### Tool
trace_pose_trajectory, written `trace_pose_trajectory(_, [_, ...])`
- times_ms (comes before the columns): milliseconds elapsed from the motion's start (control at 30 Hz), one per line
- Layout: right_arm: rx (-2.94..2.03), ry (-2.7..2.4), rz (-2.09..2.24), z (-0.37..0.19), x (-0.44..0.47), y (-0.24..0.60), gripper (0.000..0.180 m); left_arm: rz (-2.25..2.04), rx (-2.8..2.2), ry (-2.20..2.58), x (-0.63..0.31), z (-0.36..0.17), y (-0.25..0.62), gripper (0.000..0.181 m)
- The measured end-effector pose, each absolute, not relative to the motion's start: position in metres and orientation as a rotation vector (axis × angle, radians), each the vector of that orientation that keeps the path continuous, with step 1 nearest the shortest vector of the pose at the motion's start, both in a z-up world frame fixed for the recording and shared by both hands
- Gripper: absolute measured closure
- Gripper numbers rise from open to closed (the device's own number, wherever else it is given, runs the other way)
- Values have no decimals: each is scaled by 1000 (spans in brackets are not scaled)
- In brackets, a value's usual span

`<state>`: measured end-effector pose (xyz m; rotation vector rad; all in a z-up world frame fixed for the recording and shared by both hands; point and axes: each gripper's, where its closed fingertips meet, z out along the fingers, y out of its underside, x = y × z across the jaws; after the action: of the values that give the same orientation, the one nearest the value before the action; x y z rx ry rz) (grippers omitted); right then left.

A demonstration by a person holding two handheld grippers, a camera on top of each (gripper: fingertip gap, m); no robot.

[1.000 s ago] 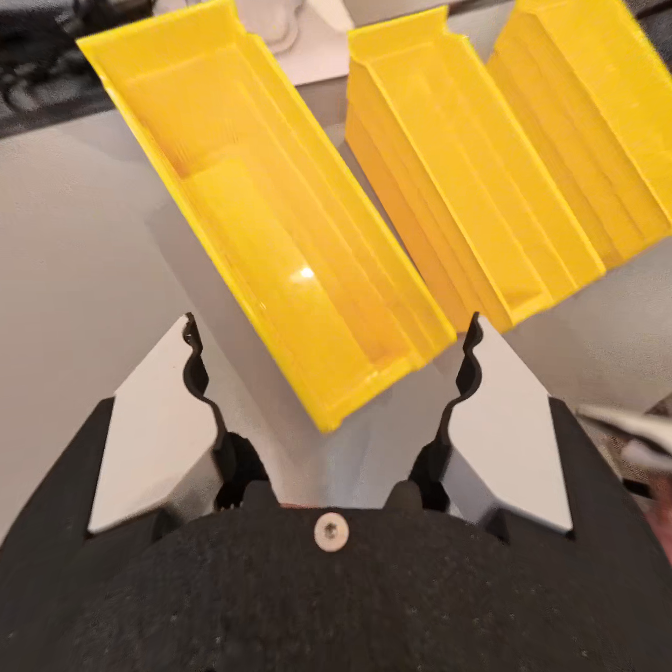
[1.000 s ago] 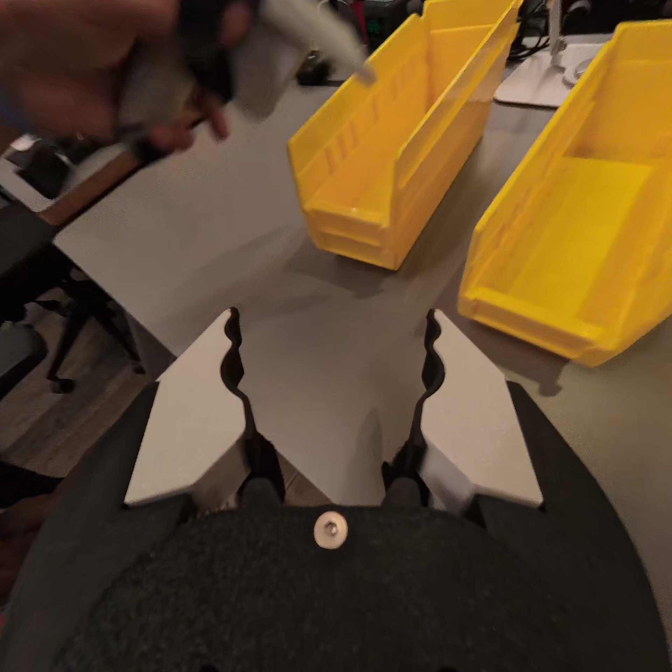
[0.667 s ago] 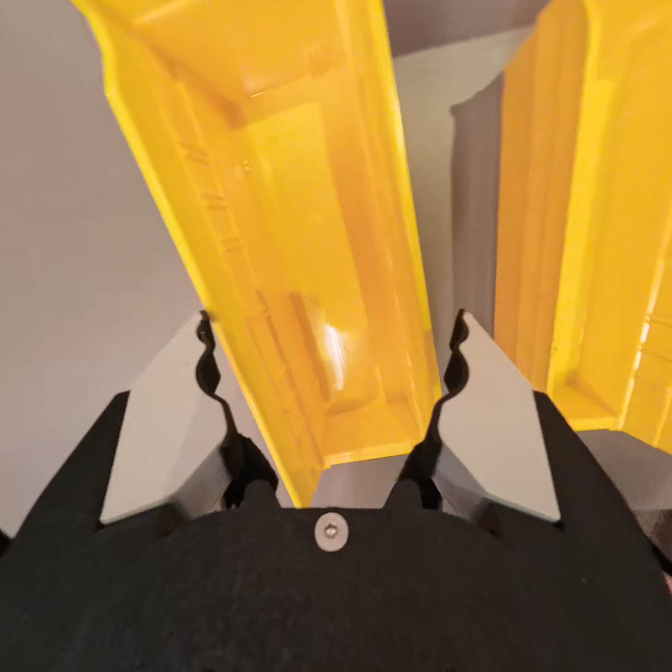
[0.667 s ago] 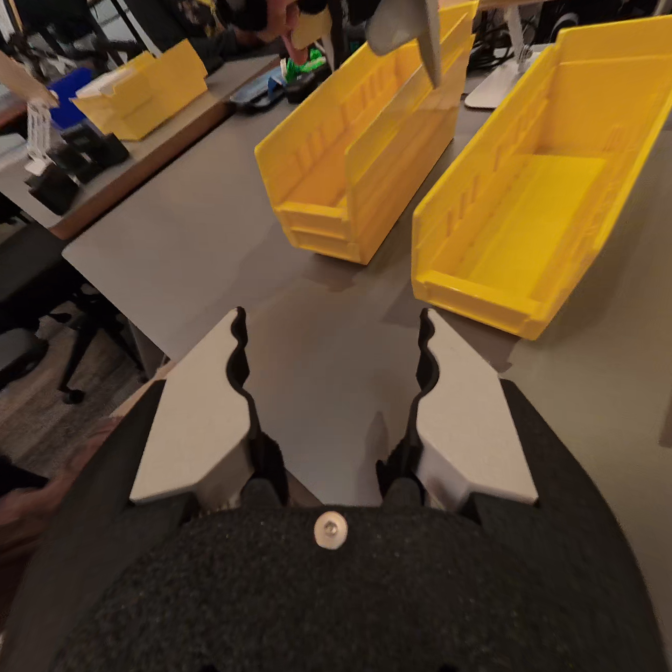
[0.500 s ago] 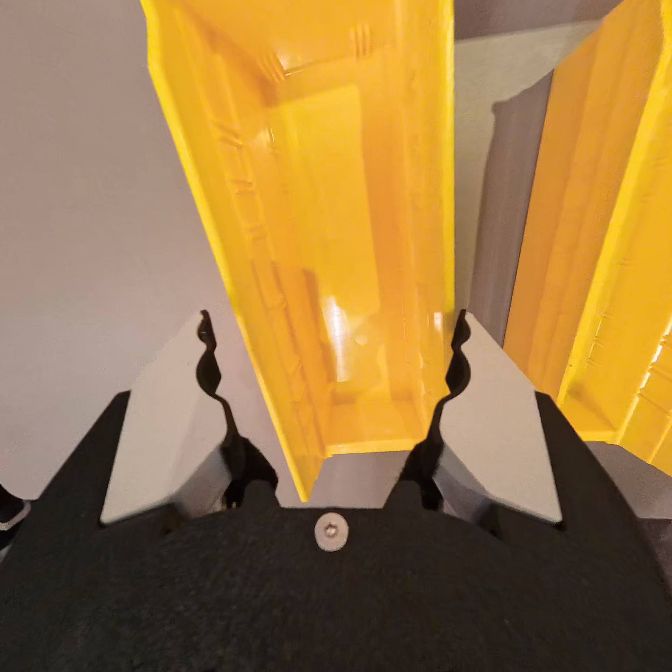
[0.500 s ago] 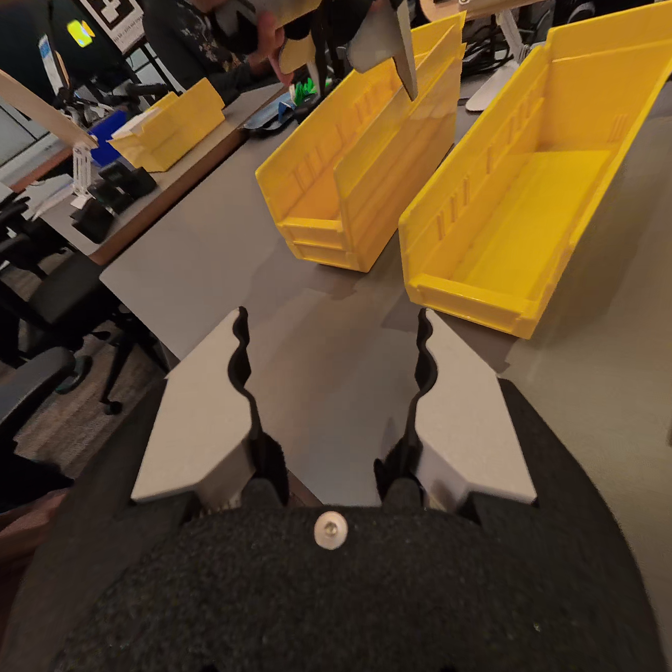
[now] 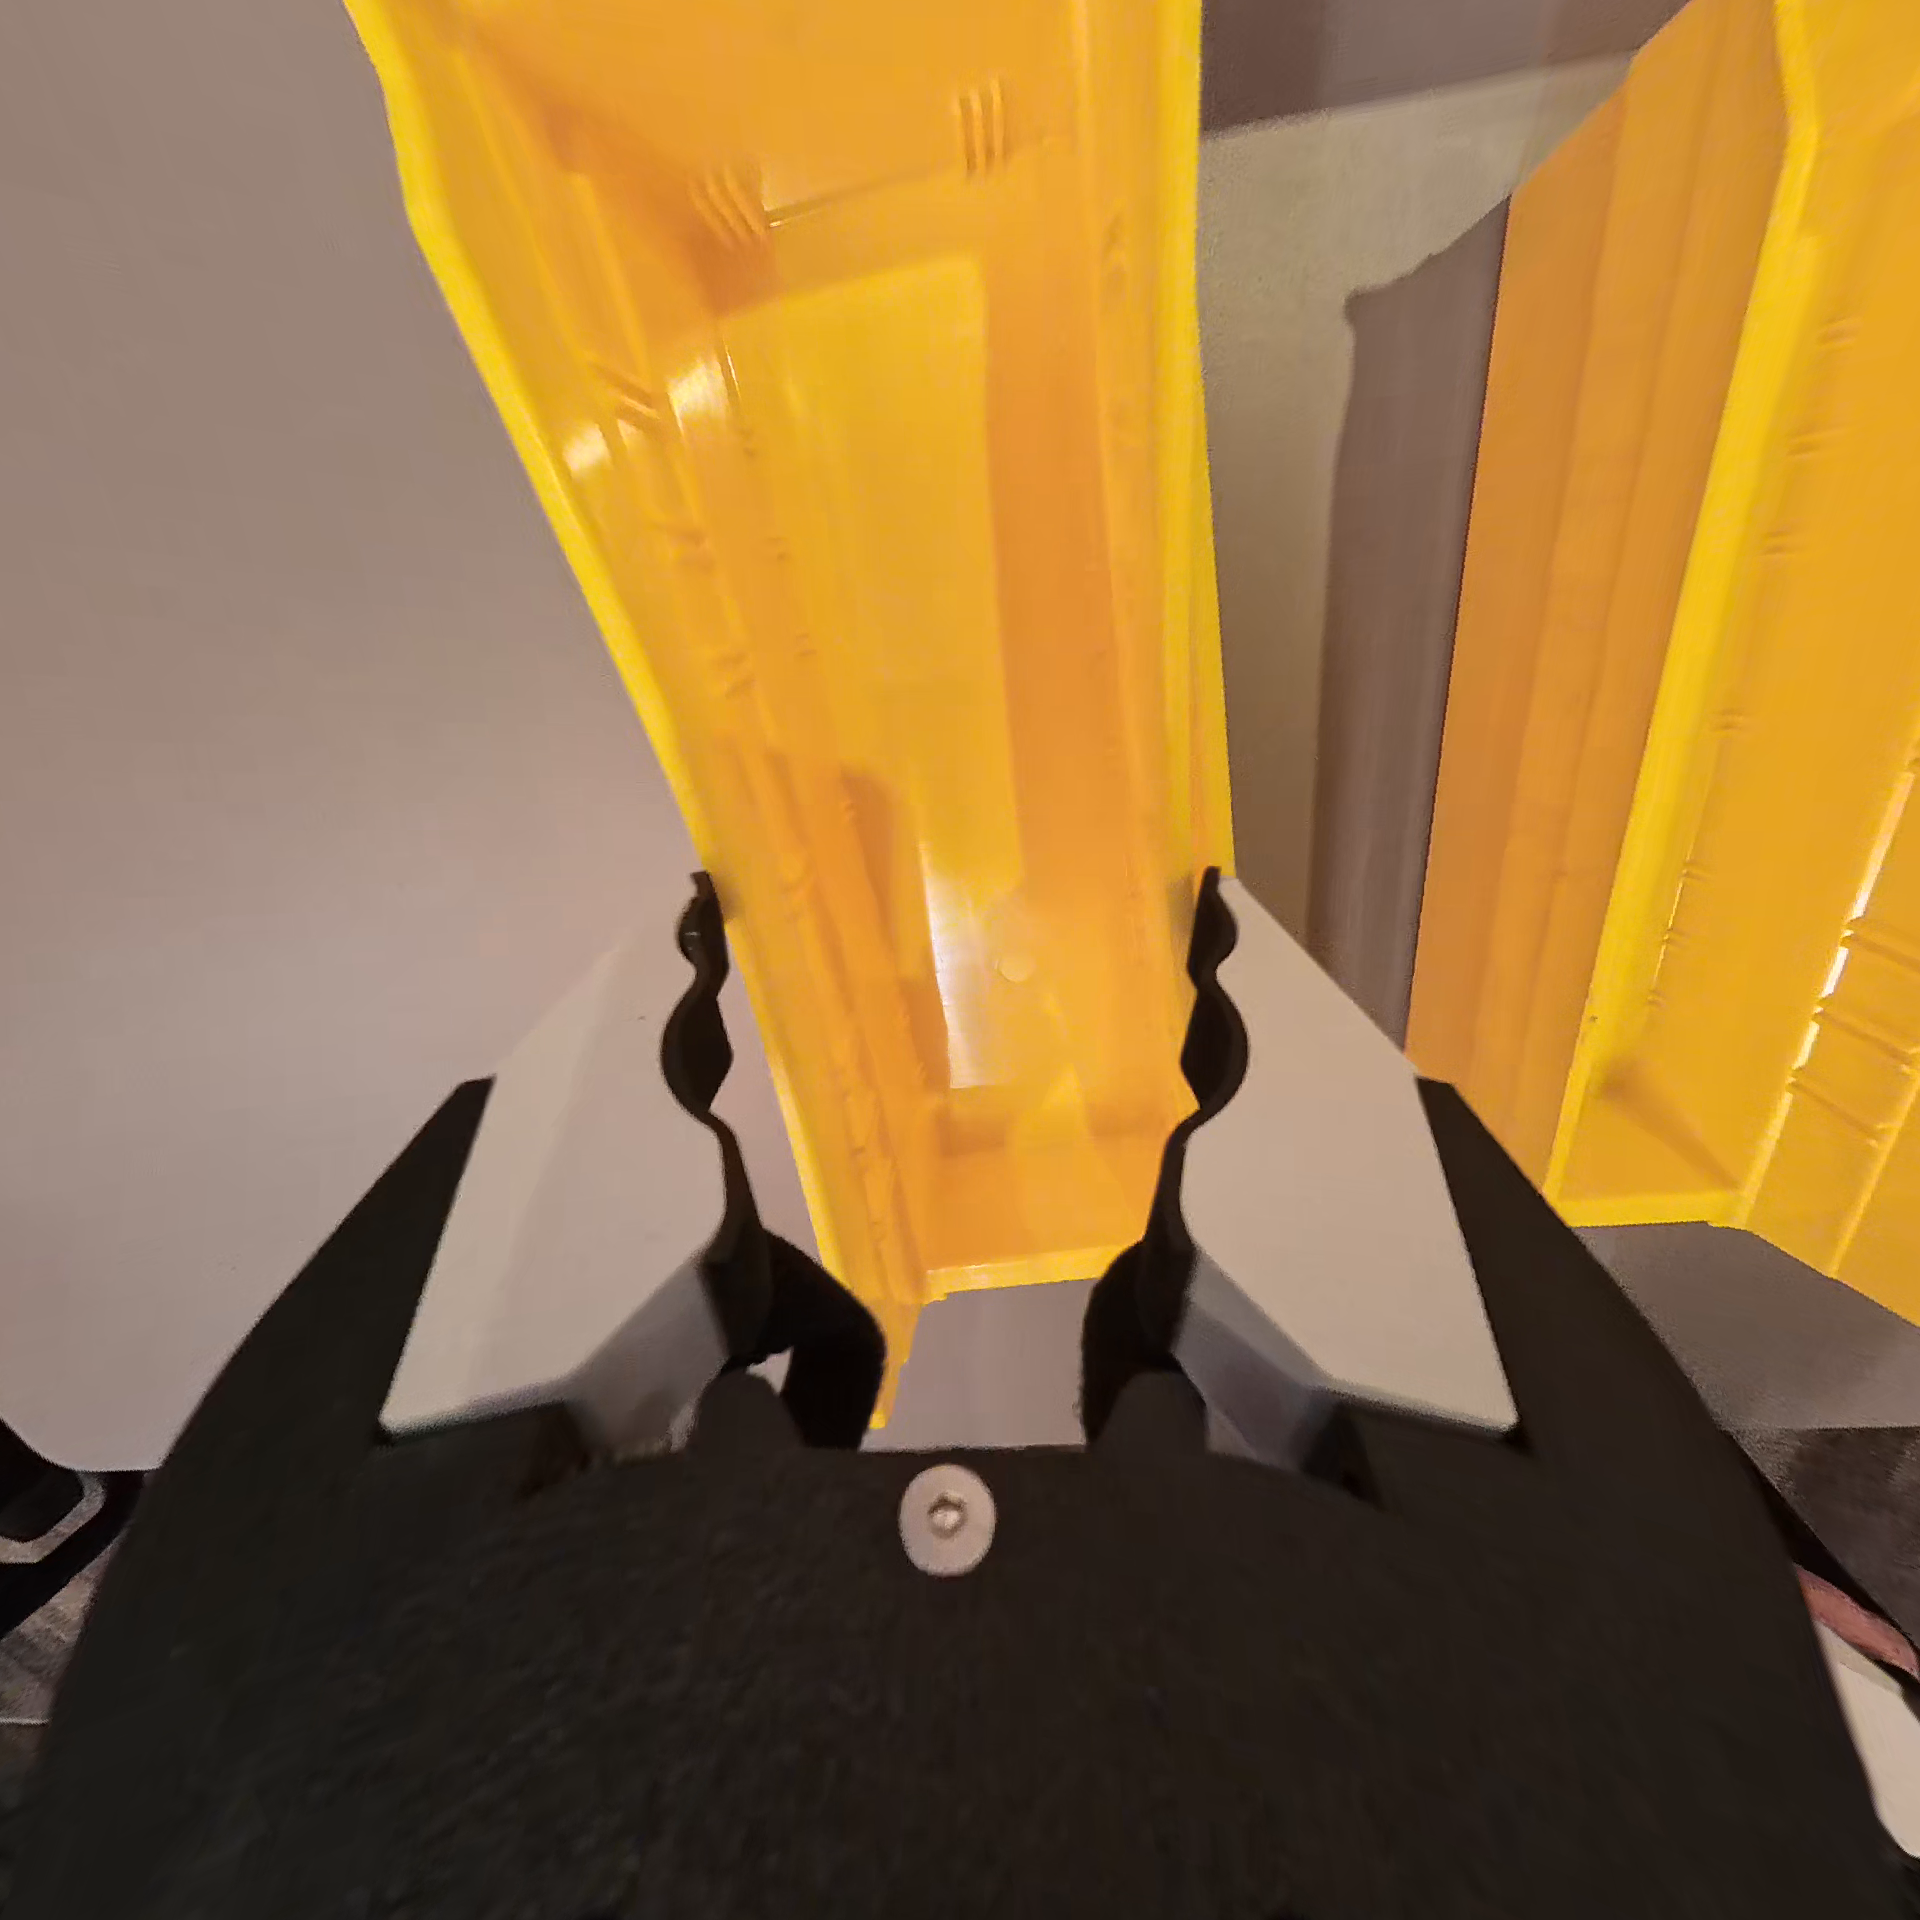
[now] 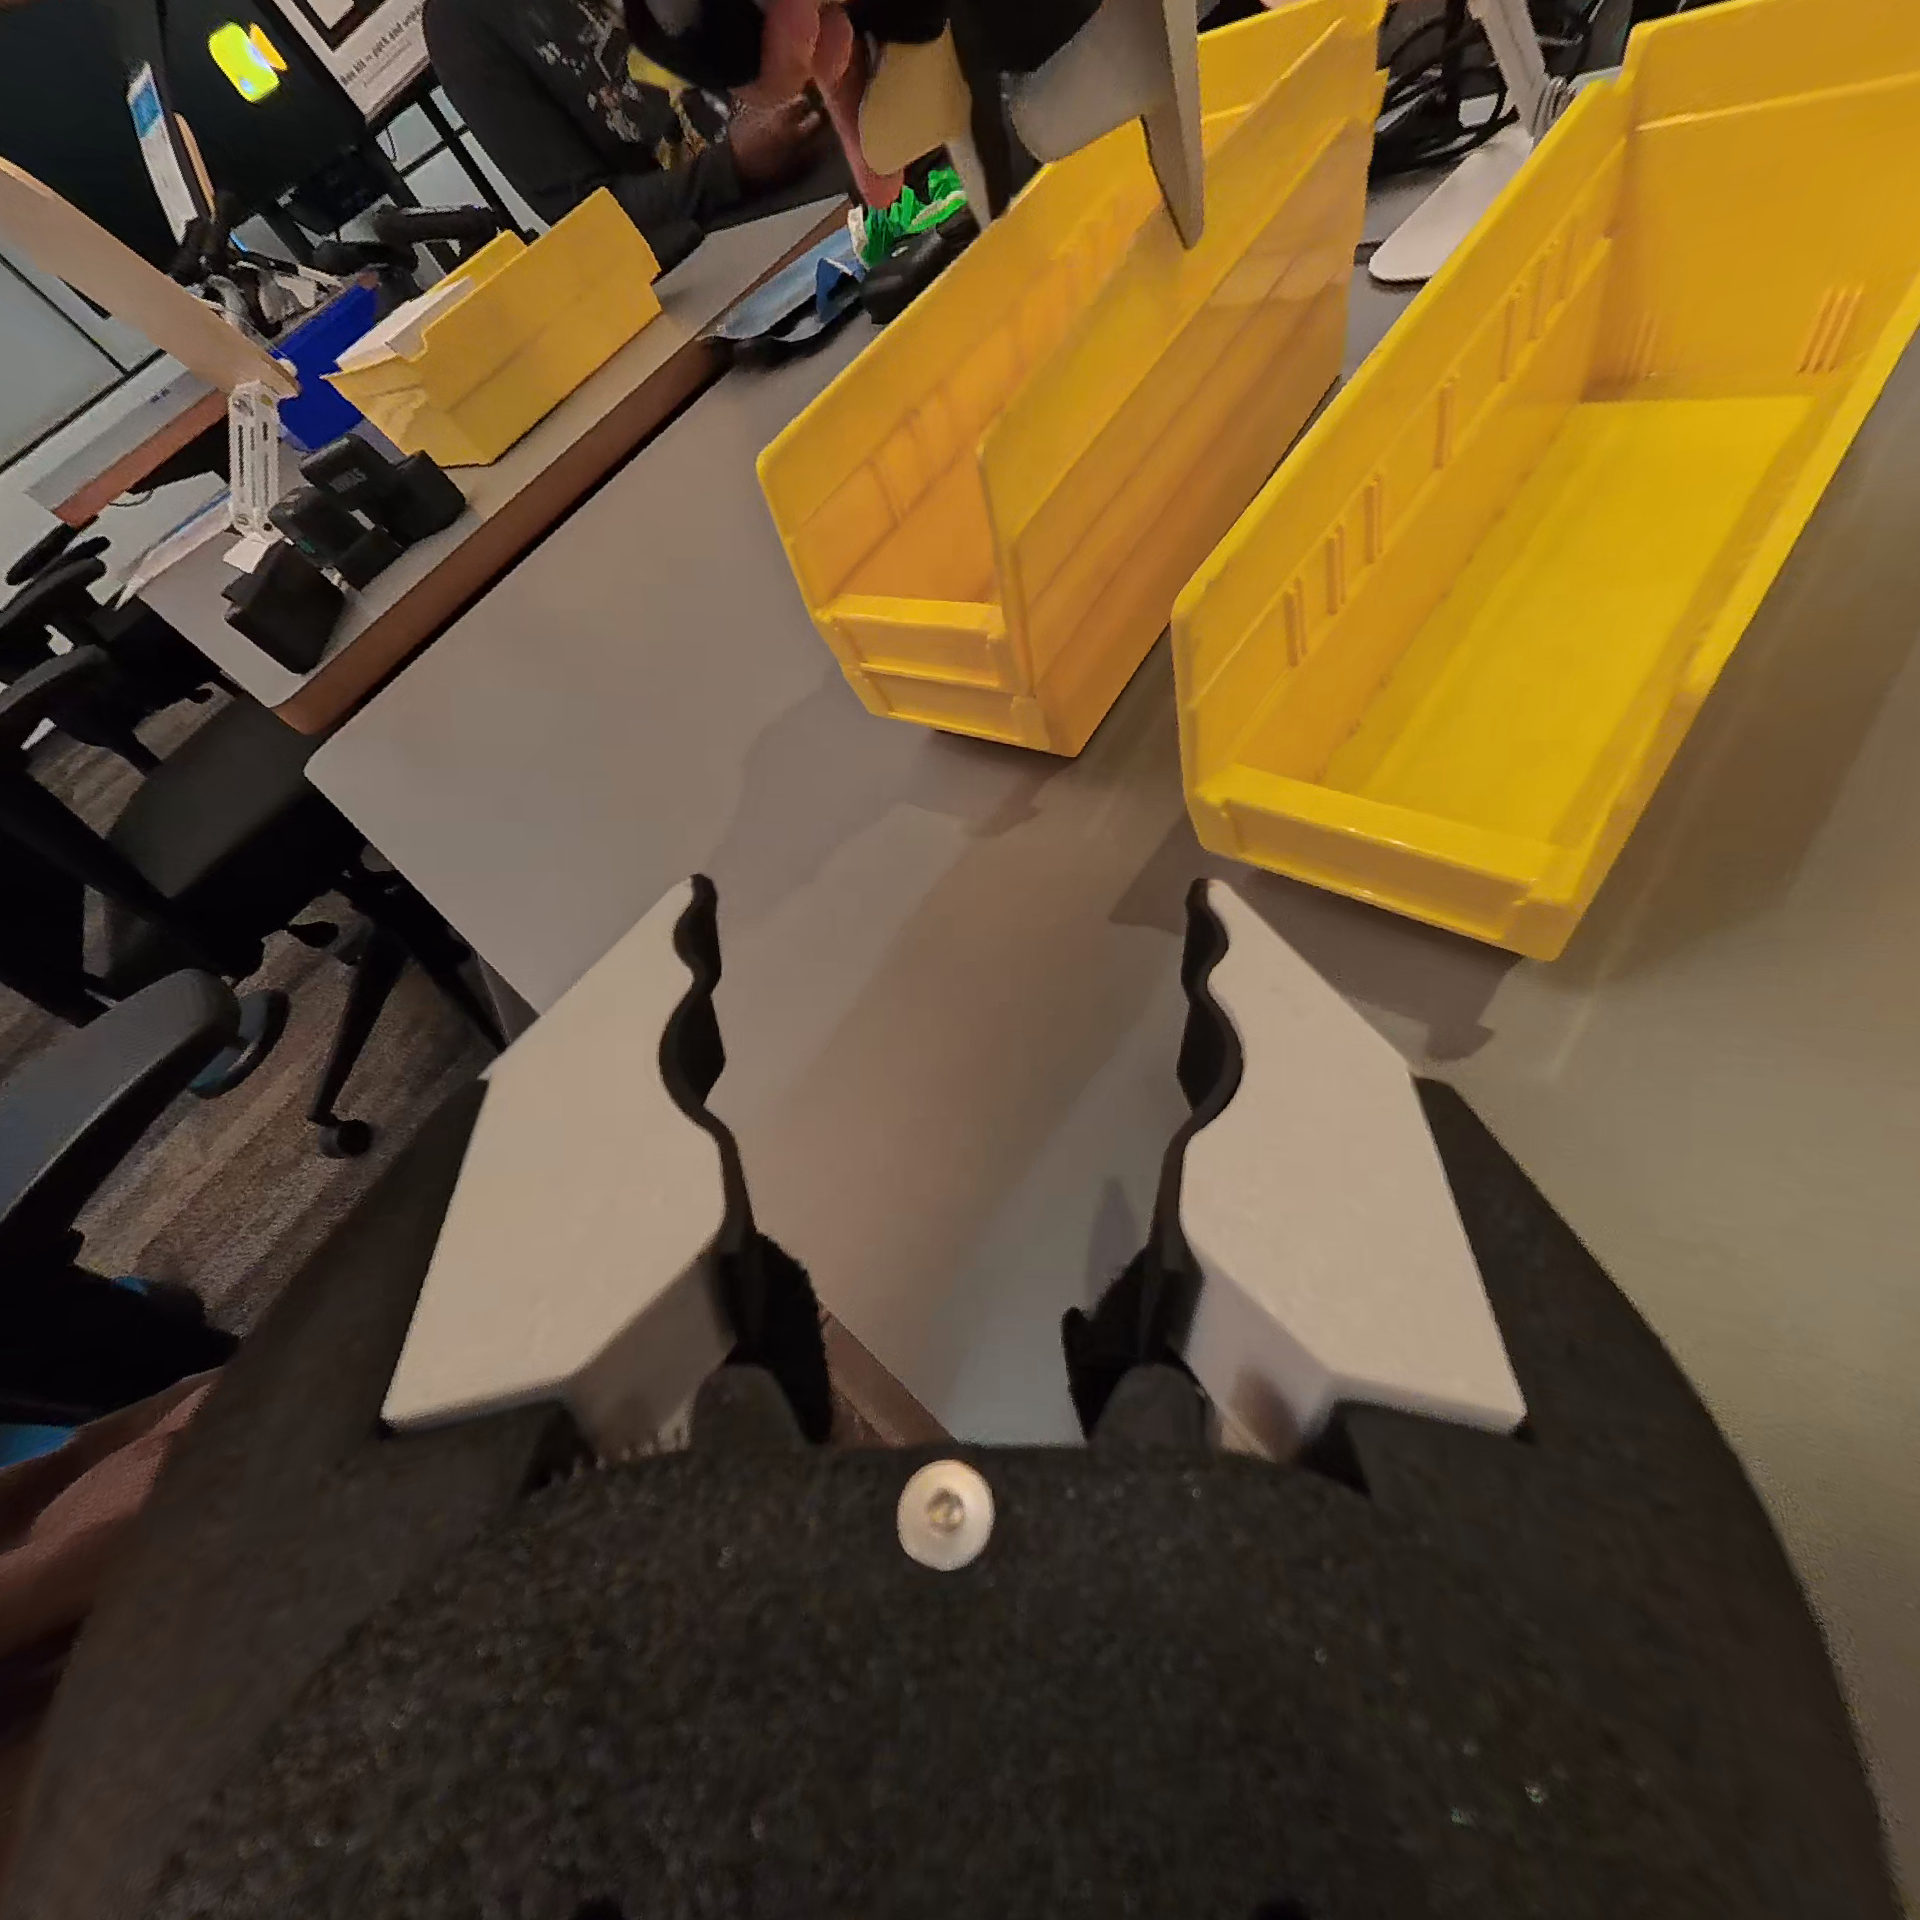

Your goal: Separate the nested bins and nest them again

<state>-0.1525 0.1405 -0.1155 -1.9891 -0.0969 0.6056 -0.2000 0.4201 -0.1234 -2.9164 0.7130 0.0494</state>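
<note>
Two yellow bins nested in a stack (image 8: 1039, 499) stand on the grey table (image 8: 644, 748), with a single yellow bin (image 8: 1558, 582) to their right. My left gripper (image 7: 951, 888) looks down into the stack's top bin (image 7: 883, 520). Its fingers straddle the bin's low end, and the fingertips press against both side walls. The single bin (image 7: 1662, 727) lies to its right. The left gripper also shows in the right wrist view (image 8: 1060, 156), above the stack. My right gripper (image 8: 945, 894) is open and empty over bare table in front of both bins.
The table's left edge (image 8: 416, 831) drops to floor with office chairs (image 8: 104, 1091). A neighbouring desk holds a small yellow bin (image 8: 520, 322), a blue box and black items. A person sits at the back (image 8: 582, 94). A white stand base (image 8: 1455, 208) is behind the bins.
My left gripper swung over the stack, lined up with it, moved onto its low end and narrowed its fingers against the walls. My right gripper tilted up a little and stayed open.
</note>
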Motion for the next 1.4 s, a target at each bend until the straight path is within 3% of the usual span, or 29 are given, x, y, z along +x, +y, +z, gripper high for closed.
trace_pose_trajectory(1400, [-2004, -25, 629, -119, -138, 130, 92, 123, -2994, 891, -193, -99, 387, 97])
